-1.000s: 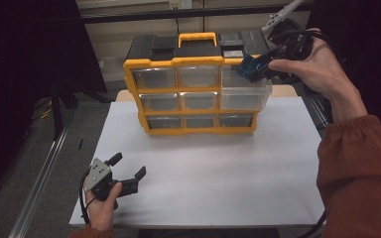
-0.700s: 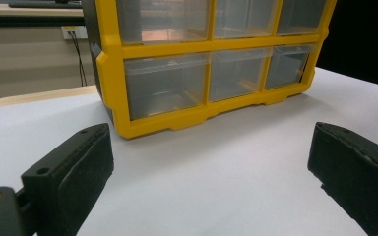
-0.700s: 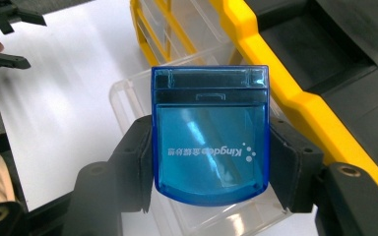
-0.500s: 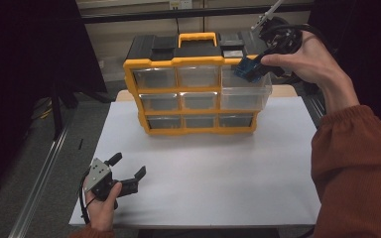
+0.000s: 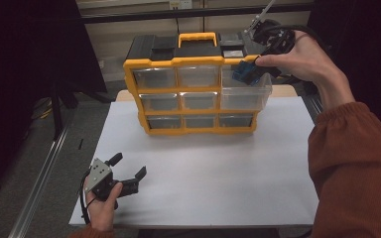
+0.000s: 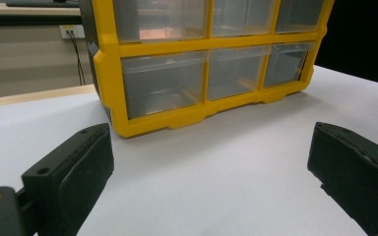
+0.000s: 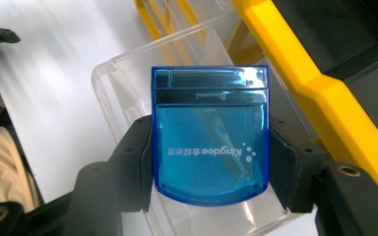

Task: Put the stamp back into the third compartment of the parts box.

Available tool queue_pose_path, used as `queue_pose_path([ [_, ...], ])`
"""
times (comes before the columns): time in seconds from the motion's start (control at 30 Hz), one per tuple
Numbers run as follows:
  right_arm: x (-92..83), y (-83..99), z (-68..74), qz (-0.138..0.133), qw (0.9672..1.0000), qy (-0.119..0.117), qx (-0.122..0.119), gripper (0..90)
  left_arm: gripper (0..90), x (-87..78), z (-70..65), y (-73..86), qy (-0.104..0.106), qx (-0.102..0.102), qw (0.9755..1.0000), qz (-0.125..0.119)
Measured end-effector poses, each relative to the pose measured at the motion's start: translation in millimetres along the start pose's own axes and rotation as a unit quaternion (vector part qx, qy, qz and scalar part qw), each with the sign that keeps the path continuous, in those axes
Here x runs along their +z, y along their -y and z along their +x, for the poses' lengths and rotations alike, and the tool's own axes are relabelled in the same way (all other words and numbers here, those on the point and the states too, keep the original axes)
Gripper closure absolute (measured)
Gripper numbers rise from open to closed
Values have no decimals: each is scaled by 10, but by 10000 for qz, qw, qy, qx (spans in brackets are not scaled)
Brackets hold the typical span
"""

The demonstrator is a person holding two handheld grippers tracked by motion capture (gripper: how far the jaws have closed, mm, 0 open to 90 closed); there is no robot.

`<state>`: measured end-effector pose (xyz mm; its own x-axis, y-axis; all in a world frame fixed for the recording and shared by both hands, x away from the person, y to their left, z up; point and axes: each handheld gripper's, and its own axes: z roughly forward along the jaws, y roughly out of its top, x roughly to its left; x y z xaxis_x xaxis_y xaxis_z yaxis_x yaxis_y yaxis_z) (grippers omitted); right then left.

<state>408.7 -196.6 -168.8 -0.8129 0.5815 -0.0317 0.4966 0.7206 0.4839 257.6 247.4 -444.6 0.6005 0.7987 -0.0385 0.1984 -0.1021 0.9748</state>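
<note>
While the left claw [image 5: 127,174] rested wide on the tabletop [image 5: 218,173], the right claw [image 7: 209,162] clamped a blue case [image 7: 209,142] above the pulled-out drawer [image 5: 245,96], apparently for dropping in.

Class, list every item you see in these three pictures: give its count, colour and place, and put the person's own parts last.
Organiser cabinet: one, yellow frame, black top, clear drawers; far half of the table.
Pulled-out drawer: one, clear; right column, sticking forward.
Small box: one, translucent blue with white lettering; held over the open drawer.
Table sheet: one, white; under the cabinet.
Left gripper: one, black, jaws open; near left corner.
Right gripper: one, black, jaws shut on the box.
Hands: two, left and right; the right has a rust-coloured sleeve.
</note>
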Motion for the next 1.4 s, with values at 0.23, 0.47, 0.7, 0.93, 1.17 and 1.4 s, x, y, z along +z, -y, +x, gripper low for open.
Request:
queue_pose_path([
  [0.23, 58, -10, -5, 36, 10000, -15, 41, 422, 41, -1, 0, 1, -33, -25, 10000, -25],
  [0.47, 50, 0, -4, -54, 10000, -8, 18, 420, 41, 1, 0, 5, -35, -21, 10000, -8],
  [0.7, 25, 23, -32, -310, 9995, -9, 105, 287, 41, 7, 0, 8, -64, -27, 10000, 30],
  [0.93, 15, 60, -49, -540, 9982, 151, 205, 159, 41, 13, -3, 6, -72, 11, 10000, 43],
  [1.17, -9, 113, -83, -748, 9969, 50, 246, 84, 41, 32, -3, 5, -76, -41, 10000, 27],
  [1.4, -34, 226, -98, -1012, 9946, 83, 228, 43, 38, 25, 10, 19, -153, -70, 9998, 84],
])
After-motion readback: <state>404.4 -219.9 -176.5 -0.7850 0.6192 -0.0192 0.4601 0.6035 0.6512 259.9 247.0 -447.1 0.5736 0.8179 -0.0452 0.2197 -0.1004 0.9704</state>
